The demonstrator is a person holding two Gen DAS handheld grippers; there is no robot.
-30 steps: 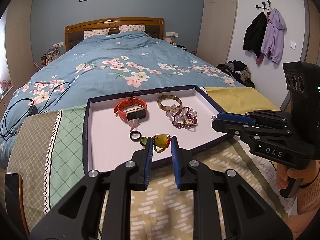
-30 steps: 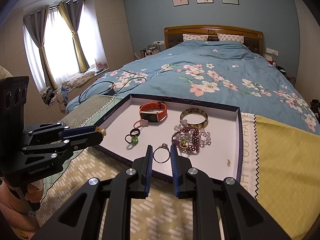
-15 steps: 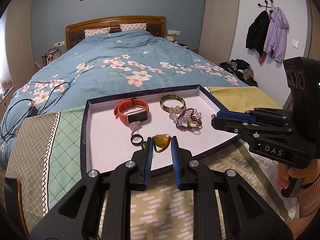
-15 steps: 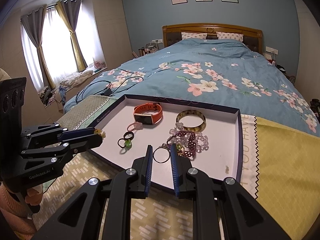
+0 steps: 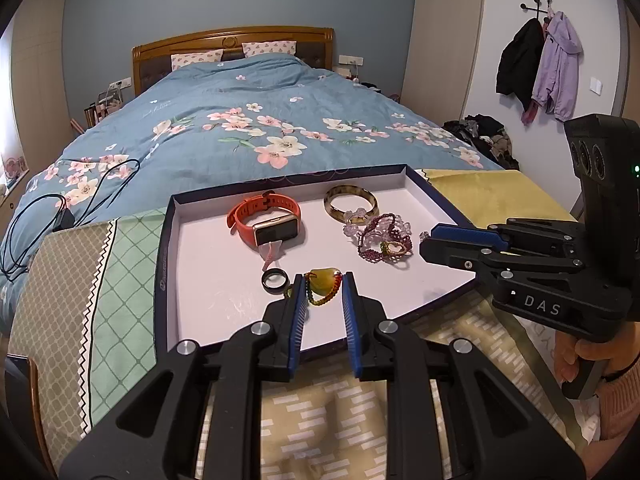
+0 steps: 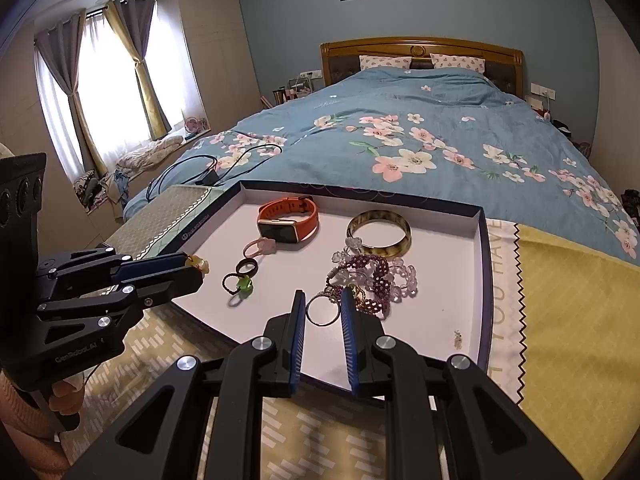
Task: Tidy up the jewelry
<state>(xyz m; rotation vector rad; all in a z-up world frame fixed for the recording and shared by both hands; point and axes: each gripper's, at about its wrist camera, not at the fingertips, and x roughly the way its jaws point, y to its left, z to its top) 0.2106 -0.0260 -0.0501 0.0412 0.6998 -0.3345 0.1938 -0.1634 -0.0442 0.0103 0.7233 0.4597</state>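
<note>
A white tray [image 5: 165, 248] with a dark blue rim lies on patterned cloth at the foot of the bed. In it lie an orange watch [image 5: 264, 216], an amber bangle [image 5: 351, 202], purple and clear bead bracelets [image 5: 384, 236] and a black ring [image 5: 275, 280]. My left gripper [image 5: 323, 277] is shut on a yellow-green pendant [image 5: 320, 285] with a red and green bead cord, over the tray's near part. My right gripper [image 6: 322, 292] is shut on a thin silver ring [image 6: 308, 313], right beside the bead bracelets [image 6: 376, 272]. A green-stone ring [image 6: 240, 285] lies to the left of it.
A small loose trinket [image 6: 457, 338] lies near the tray's right wall [image 6: 486, 280]. Behind the tray stretches the blue floral duvet [image 5: 248, 128] with black cables [image 5: 48, 208] on its left. Yellow cloth [image 6: 568, 304] covers the right. Each hand shows at a picture's edge.
My right gripper has carried the silver ring a little forward and down, closer to the bead bracelets. The left gripper with the pendant has stayed where it was.
</note>
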